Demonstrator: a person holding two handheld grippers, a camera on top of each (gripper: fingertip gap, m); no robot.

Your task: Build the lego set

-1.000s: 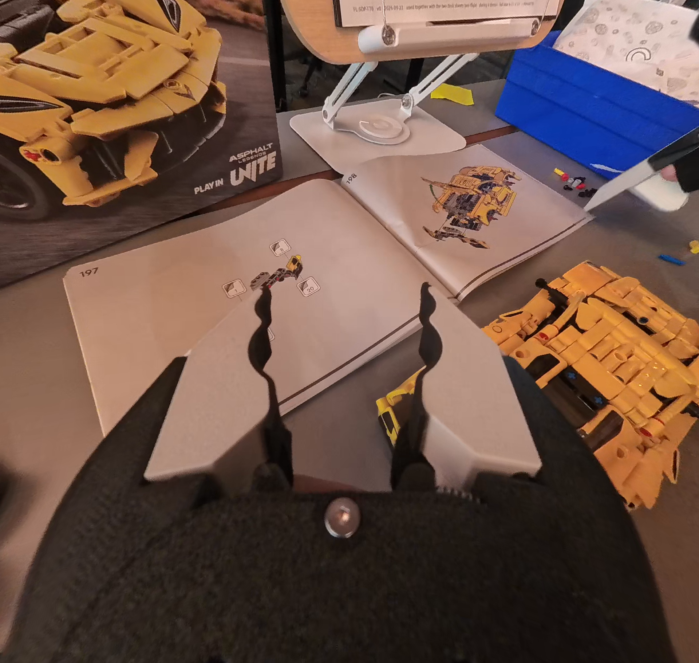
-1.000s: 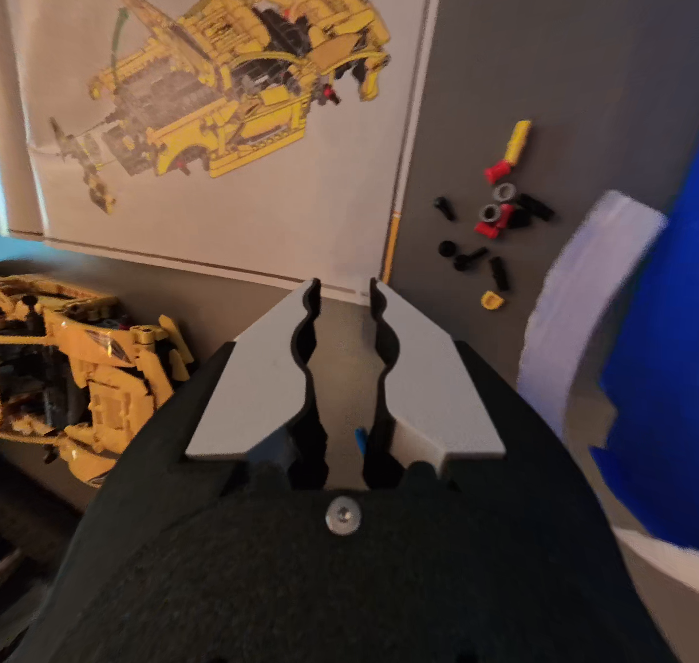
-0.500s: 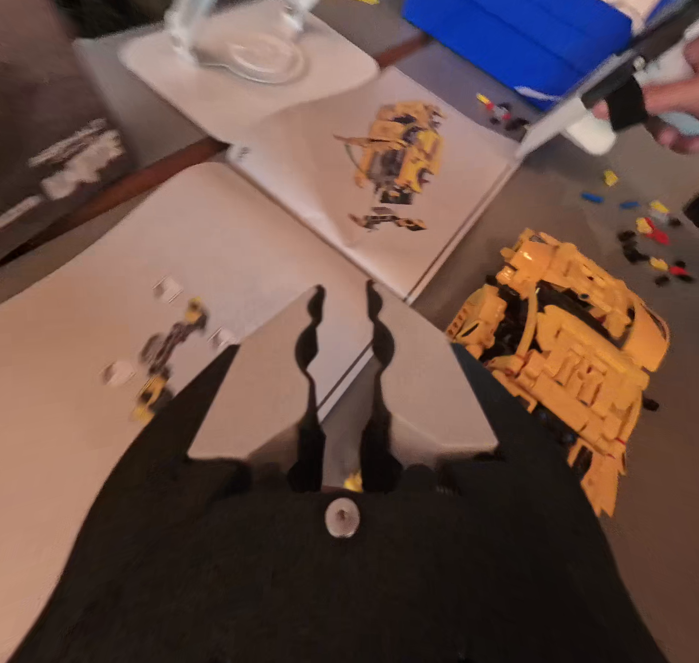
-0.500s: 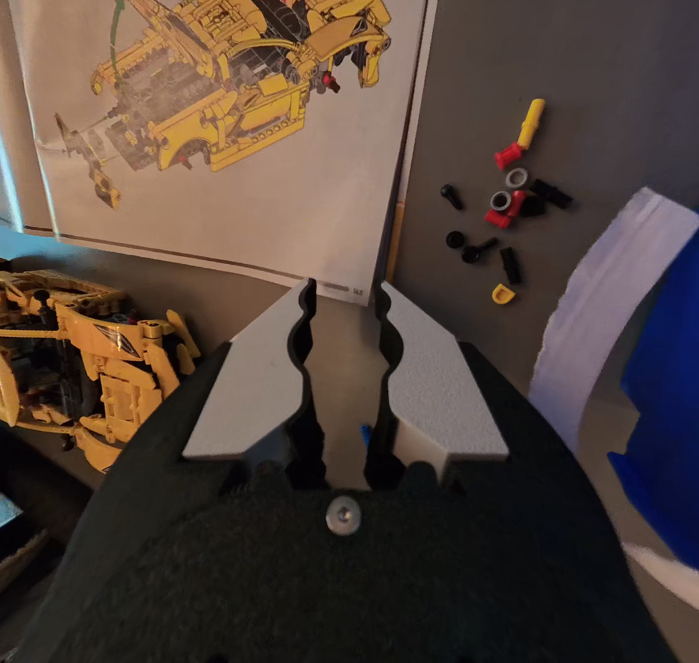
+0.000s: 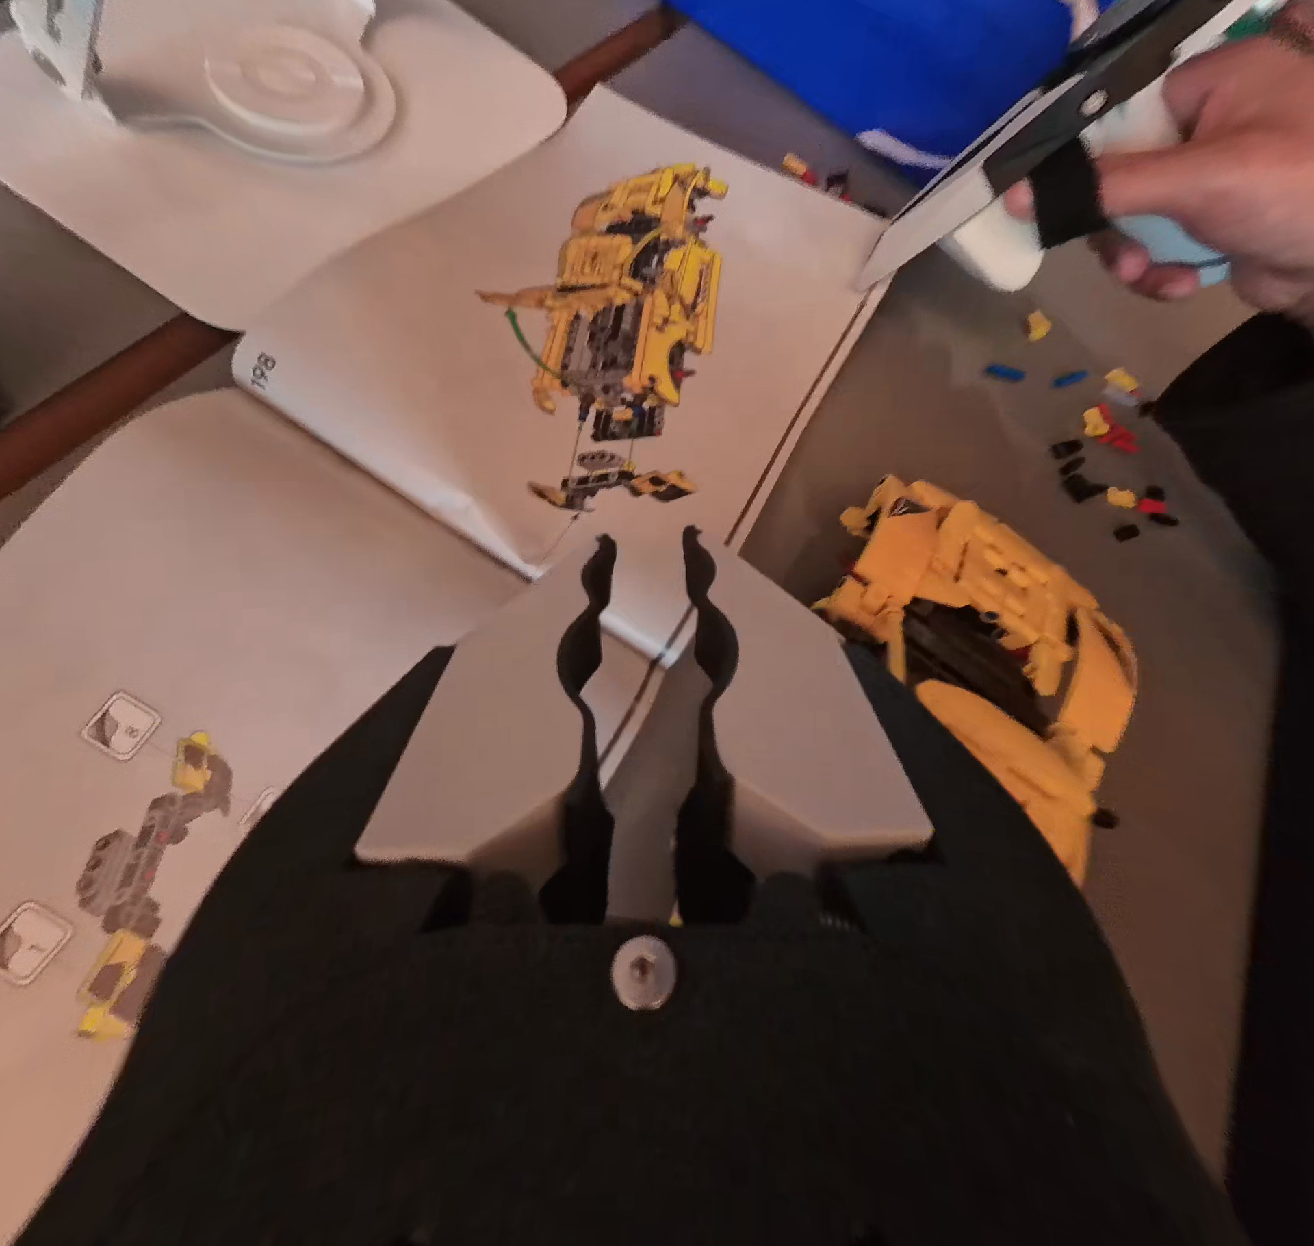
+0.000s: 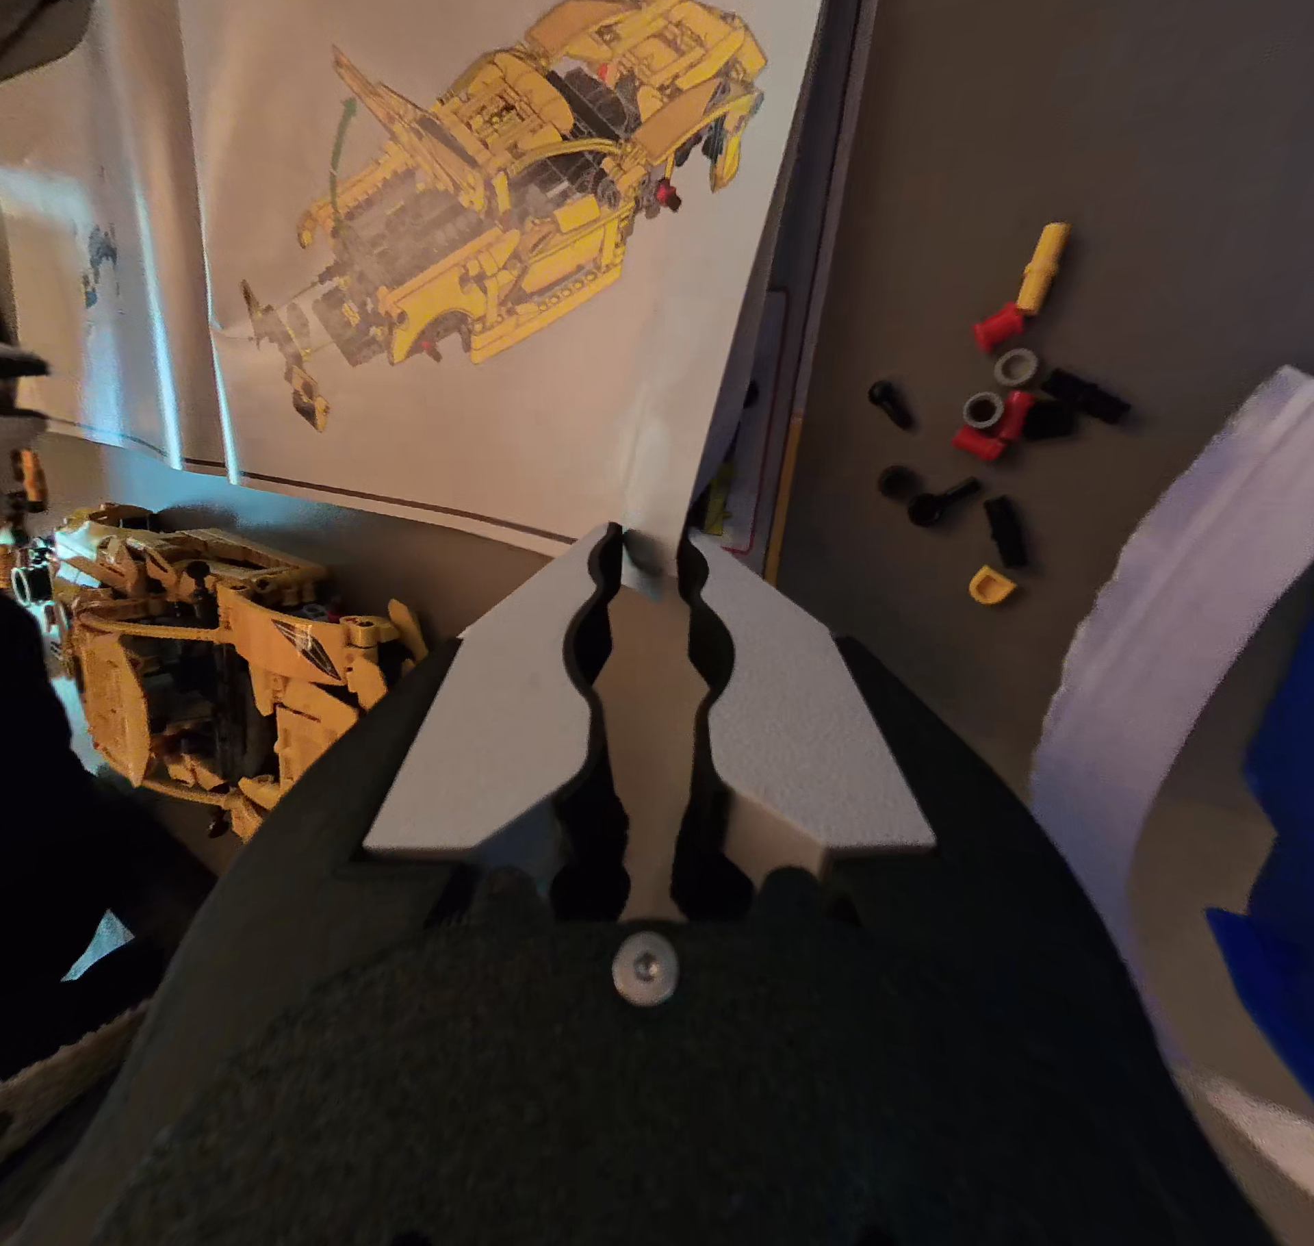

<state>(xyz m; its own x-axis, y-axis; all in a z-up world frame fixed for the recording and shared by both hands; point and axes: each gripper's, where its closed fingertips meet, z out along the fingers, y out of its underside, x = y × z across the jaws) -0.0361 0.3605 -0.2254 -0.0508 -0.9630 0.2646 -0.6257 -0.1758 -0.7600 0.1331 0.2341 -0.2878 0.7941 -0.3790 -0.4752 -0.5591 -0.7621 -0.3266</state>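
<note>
A: While the half-built yellow lego car [image 5: 981,650] lies on the grey table [image 5: 960,372], just right of the open instruction booklet [image 5: 441,330], where are the grippers?

B: The left gripper [image 5: 645,549] hovers above the booklet's near edge, jaws narrowly parted, nothing between them. The car sits just to its right.

A: And the right one?

B: The right gripper [image 6: 648,552] is at the booklet's lower right page corner [image 6: 643,564], which lifts off the pages below. Its jaws stand narrowly apart; the corner sits between the tips, but I cannot tell whether they pinch it.

A: What lies around them?

B: Loose small pieces [image 6: 1002,415], black, red, grey and yellow, are scattered right of the booklet. A blue bin [image 5: 839,24] stands behind them. A white stand base [image 5: 284,88] rests beyond the booklet.
</note>
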